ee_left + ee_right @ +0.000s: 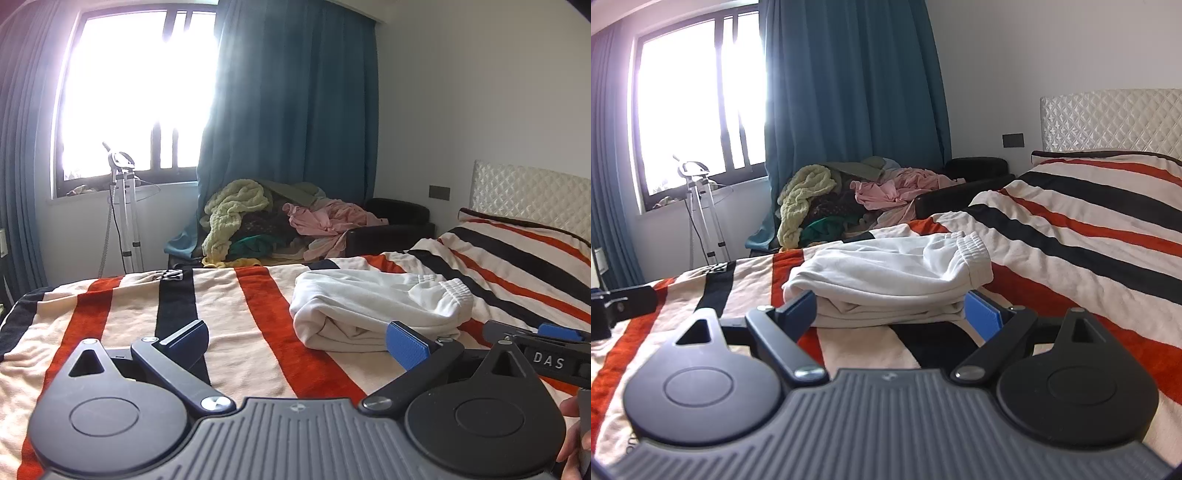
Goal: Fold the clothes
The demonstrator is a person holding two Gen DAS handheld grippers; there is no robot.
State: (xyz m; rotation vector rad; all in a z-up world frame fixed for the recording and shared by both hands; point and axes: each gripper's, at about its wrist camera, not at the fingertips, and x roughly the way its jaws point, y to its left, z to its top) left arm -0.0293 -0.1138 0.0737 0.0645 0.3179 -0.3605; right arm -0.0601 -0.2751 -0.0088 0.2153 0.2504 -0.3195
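A white garment [886,273], already folded into a thick bundle with its elastic waistband to the right, is lying on the striped bedspread [1089,221]. The right hand-held gripper [892,308] is hovering low just before the bundle's near edge, jaws spread wide and gripping nothing. The left hand-held gripper [299,339] is waiting to the bundle's left, likewise released. This fold looks finished; the next move probably means setting it aside and fetching another piece from the heap of clothes [857,199] by the curtain.

We see the left gripper [299,341] with jaws spread above the striped blanket [122,314], the folded white garment [373,306] lying just beyond it.
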